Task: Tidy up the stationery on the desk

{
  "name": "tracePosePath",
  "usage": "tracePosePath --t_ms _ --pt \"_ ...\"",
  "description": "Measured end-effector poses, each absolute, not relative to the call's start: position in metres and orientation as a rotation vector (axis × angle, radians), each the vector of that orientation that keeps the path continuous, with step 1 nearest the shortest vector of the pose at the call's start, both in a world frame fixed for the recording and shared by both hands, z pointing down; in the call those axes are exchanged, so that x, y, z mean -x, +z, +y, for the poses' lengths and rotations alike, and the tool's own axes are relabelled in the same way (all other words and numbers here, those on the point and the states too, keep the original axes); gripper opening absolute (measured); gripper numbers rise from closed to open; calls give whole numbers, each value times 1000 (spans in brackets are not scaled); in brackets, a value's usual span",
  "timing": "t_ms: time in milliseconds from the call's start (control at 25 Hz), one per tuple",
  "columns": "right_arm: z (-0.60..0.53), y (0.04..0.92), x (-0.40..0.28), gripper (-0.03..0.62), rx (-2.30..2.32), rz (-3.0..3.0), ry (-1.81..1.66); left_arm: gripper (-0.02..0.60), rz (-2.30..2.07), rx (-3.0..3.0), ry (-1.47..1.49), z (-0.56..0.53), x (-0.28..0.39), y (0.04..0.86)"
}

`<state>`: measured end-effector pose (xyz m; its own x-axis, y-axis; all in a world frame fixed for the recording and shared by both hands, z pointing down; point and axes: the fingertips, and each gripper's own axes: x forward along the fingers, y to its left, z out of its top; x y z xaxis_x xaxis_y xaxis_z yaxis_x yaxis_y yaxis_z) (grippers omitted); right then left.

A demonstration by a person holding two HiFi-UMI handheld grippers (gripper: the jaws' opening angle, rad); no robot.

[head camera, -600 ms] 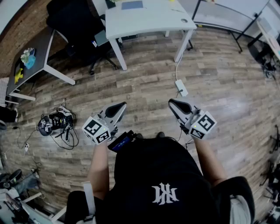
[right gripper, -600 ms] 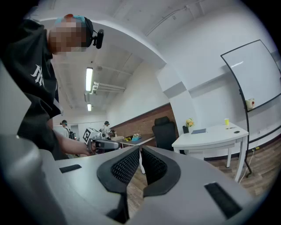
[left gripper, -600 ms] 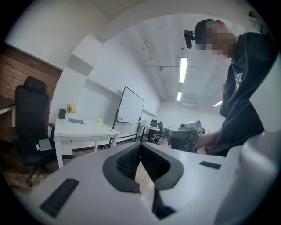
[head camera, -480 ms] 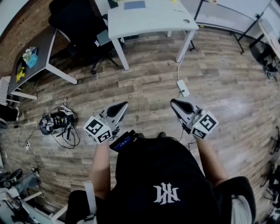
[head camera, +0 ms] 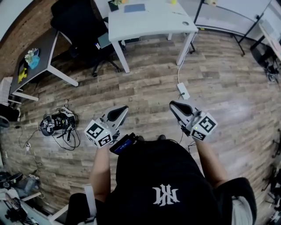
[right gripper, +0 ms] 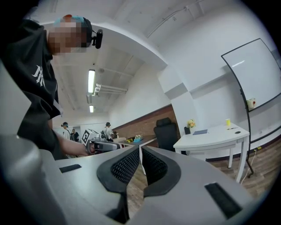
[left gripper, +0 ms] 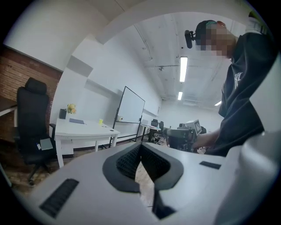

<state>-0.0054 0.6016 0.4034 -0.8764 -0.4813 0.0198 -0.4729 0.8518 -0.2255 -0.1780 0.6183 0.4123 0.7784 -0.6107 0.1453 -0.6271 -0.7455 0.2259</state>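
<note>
A white desk stands across the wooden floor, far ahead of me. On it lie a blue notebook, a dark pot and a small yellow cup. My left gripper and right gripper are held side by side at waist height, both pointing at the desk, both shut and empty. In the left gripper view the jaws meet at the tips with the desk beyond. The right gripper also shows its tips touching, with the desk at the right.
A black office chair stands left of the desk, and a grey table with small coloured items stands further left. A tangle of cables lies on the floor, a power strip lies ahead, and whiteboard legs are at the right.
The desk has slid a little lower in the head view, so more of its top shows. Both grippers stay shut, side by side, almost where they were.
</note>
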Motion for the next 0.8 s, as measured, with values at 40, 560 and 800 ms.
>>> tracePosePath --t_ms 40,560,800 --pt "602 402 0 44 776 2978 -350 3 -960 -2710 94 620 173 413" --pt "615 422 -50 44 752 3001 -364 3 -1046 -2649 82 627 142 422" --pt "601 439 -63 44 810 2963 -443 3 -1063 -2611 97 628 143 431"
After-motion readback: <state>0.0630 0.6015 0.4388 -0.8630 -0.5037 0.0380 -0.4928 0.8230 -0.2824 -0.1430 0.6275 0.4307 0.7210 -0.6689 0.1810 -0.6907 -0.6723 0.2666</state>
